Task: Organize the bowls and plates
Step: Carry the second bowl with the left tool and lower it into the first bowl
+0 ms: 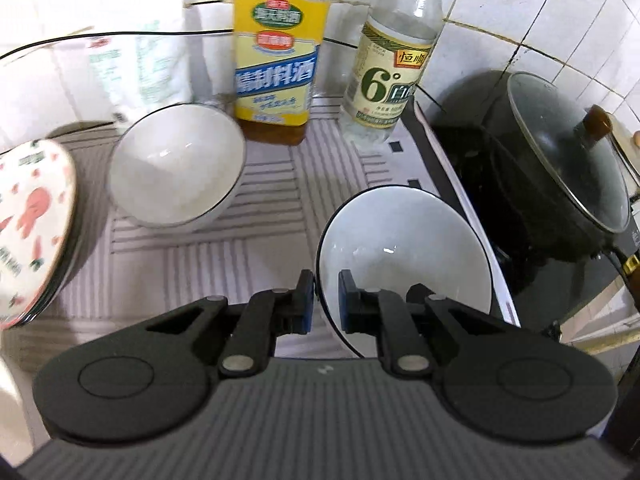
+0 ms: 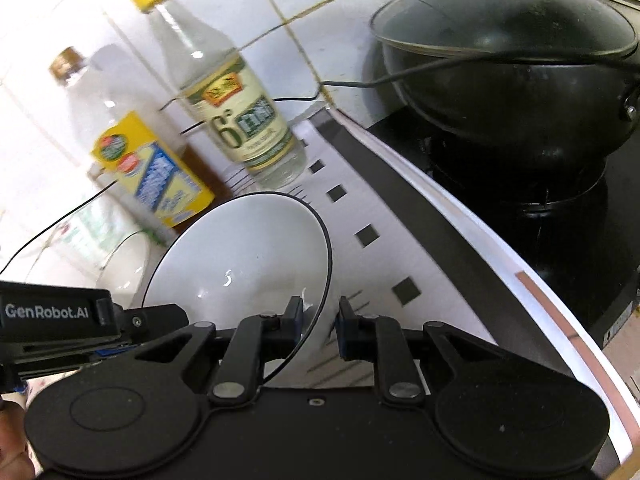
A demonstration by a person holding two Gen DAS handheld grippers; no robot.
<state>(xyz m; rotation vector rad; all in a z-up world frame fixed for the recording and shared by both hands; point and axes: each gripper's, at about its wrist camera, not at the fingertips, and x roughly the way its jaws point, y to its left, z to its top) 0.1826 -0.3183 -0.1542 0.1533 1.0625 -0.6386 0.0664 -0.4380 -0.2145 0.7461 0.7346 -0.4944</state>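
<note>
A white bowl with a thin black rim is tilted over the grey ribbed mat. My left gripper is shut on its left rim, one pad inside the bowl and one outside. In the right wrist view the same bowl has its right rim clamped by my right gripper, which is shut on it. The left gripper's body shows at the bowl's left edge. A second white bowl sits on the mat further back. A stack of plates with a pink pattern stands at the left.
Two bottles stand by the tiled wall: a yellow-labelled one and a clear one marked 6°. A black wok with a glass lid sits on the stove to the right, past the mat's white edge. A thin black cable runs behind.
</note>
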